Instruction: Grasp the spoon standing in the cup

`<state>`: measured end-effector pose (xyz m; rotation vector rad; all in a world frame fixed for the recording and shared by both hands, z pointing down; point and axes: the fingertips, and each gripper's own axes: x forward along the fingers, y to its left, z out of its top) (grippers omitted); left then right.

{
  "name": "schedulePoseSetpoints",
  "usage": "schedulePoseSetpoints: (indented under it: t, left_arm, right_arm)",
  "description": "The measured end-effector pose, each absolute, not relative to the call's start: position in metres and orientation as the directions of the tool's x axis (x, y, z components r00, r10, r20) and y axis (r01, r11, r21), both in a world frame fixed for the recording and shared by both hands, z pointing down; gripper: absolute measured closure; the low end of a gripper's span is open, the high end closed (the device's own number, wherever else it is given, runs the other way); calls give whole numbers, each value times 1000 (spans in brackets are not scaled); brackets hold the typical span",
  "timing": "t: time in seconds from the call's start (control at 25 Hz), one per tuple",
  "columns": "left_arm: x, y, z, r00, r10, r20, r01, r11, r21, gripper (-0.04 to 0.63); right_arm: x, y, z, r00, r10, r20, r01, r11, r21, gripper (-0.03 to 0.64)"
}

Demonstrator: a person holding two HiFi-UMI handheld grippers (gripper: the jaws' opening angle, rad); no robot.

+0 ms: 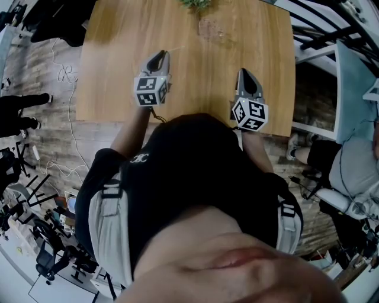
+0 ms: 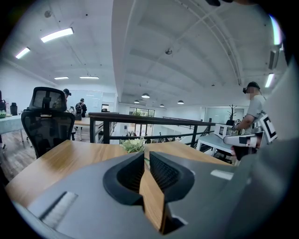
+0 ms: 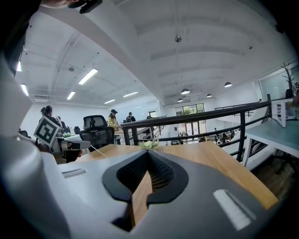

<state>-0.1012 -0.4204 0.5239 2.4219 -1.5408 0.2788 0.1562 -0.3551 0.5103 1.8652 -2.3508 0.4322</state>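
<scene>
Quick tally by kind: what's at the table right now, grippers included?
Grippers: 2 (left, right)
Plant: 1
Table: 1
Total: 4
A faint clear shape beside the plant is too blurred to name.

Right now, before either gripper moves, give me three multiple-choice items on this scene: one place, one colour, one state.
1. Where does the plant stand?
A. at the far edge of the table
B. between the two grippers
C. on the floor

2. What colour is the table top?
A. white
B. light wood
C. black

3. How do the jaws of the right gripper stand?
A. wide apart
B. clamped on a spoon
C. together, nothing between them

Answers: 1 A, the head view shows it at the edge farthest from the person. 2 B, wood grain shows in every view. 3 C, the tips meet in the right gripper view.
</scene>
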Motion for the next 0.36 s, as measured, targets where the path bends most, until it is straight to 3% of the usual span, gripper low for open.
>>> schedulePoseSetpoints:
  t: [0.36]
  left_arm:
    - [-103,-416,524,414,-861,297,-910,-398,115,551]
  right_arm:
    - [156,-352,512,-247,-932,267,-965,211,-156,618]
